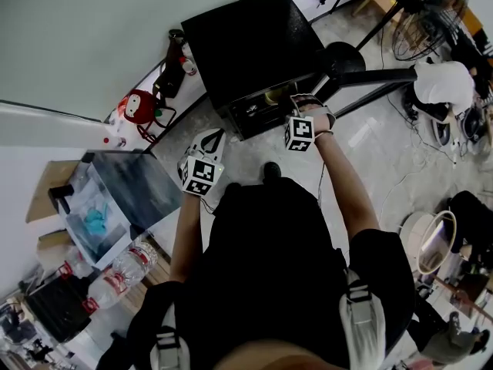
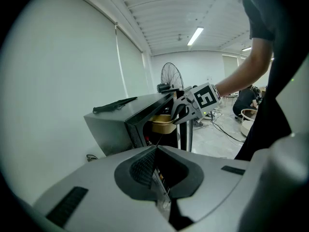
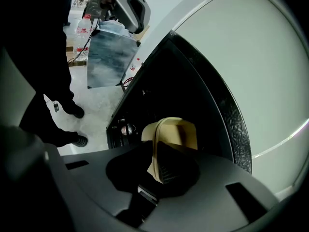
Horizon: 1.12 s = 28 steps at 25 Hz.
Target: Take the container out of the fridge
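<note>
A small black fridge stands on the floor with its front open. Inside it sits a tan container. My right gripper reaches into the opening. In the right gripper view the container stands on edge between the jaws, and the right gripper is shut on its rim. The left gripper view shows the fridge from the side, the container at its mouth and the right gripper clamped on it. My left gripper hangs back from the fridge, shut with nothing in it.
A flat black object lies on the fridge top. A clear box and water bottles stand at my left. A red toy sits by the wall. A fan, cables and a seated person are at the right.
</note>
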Motion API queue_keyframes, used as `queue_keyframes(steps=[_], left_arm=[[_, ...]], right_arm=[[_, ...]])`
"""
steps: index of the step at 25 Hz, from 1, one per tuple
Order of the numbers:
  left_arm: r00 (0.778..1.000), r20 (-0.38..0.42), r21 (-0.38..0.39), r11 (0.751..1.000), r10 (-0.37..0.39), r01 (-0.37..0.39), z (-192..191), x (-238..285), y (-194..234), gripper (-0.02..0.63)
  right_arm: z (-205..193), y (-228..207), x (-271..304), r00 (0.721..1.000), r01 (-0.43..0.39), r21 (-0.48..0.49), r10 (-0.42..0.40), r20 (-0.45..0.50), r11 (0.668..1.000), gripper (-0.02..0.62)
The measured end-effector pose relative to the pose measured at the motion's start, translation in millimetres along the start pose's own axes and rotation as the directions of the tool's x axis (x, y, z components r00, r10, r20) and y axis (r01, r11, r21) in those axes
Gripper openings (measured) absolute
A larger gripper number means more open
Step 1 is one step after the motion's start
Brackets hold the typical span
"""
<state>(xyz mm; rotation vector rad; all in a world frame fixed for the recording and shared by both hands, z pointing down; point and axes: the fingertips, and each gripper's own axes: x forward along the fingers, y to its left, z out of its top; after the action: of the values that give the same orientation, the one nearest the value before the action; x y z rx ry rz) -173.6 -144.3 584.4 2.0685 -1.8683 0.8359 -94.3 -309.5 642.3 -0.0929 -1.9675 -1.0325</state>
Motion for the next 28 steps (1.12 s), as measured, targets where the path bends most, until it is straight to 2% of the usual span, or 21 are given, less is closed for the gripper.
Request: queue_keyframes(steps=[4,10,20,28], left_arm=[[1.000,0.002,0.008,1.000,-0.018,0.018,-5.0,-5.8,1.4,0.020],[0.999,0.013,0.019,0.999,-0.038,0.038,-12.6,-17.5,2.4,0.020],[0.997,0.024,0.028,0.997,-0.071,0.070,-33.2,-41.7,1.5,0.020],[0.994,0.031,0.054,0.993,-0.106,0.105,-46.5,-60.4,0.7,0.020]], right_arm=[[3.9,7.1,-1.5,1.000,0.002,-0.022,-0.003,-0.025,1.000,0.029],[1.2,11.5,-4.1,0.997,0.025,-0.001,-0.025,-0.068,1.000,0.031],[26.2,36.5,-15.4,0.995,0.010,0.015,-0.009,-0.098,1.000,0.029],[35.3,48.2,-30.4,0.990,0.034,0.034,-0.029,-0.138,0.999,0.029]])
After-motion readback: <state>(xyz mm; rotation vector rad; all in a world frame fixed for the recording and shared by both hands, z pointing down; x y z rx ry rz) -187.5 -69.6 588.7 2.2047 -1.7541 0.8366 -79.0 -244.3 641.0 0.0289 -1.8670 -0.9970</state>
